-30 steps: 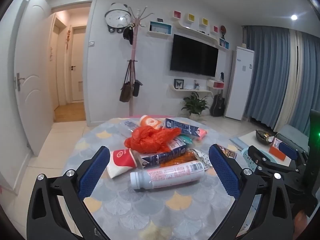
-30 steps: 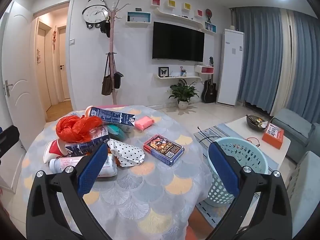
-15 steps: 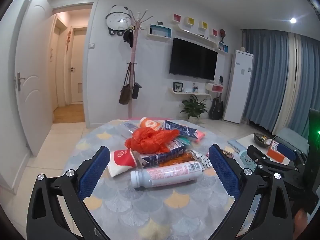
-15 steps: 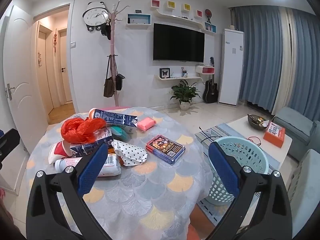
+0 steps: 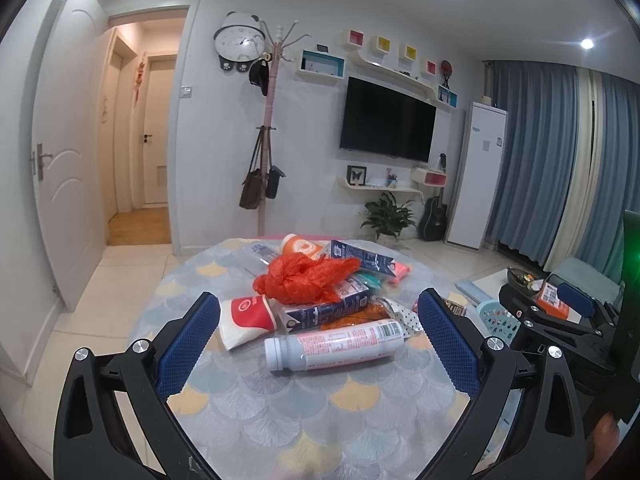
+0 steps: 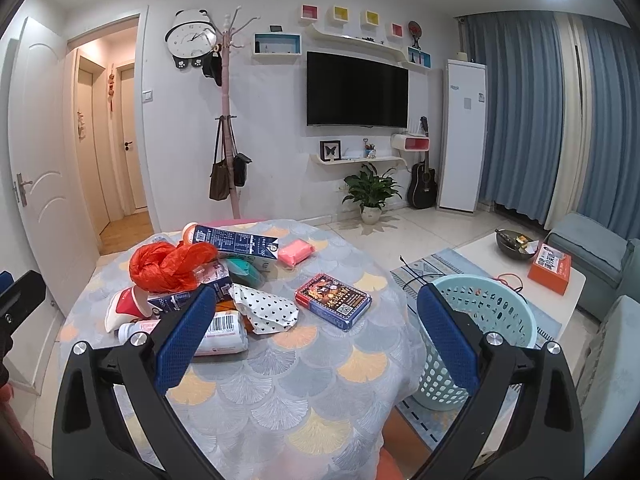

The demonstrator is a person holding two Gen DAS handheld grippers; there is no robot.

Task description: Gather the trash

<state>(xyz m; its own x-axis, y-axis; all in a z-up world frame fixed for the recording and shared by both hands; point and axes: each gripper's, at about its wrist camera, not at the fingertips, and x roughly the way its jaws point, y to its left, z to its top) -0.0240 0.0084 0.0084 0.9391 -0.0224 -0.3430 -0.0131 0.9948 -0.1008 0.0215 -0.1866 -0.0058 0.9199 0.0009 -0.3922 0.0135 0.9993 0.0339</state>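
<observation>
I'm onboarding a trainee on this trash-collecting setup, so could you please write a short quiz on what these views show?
1. True or false: the left tongs are shut on the white bottle.
2. What lies on top of the trash pile: A) a pink block, B) an orange plastic bag, C) a card box?
3. Where is the light blue basket relative to the table?

Key
1. False; both tongs are open and empty.
2. B, the orange plastic bag.
3. On the floor beside the table, on the right tongs' side.
</observation>
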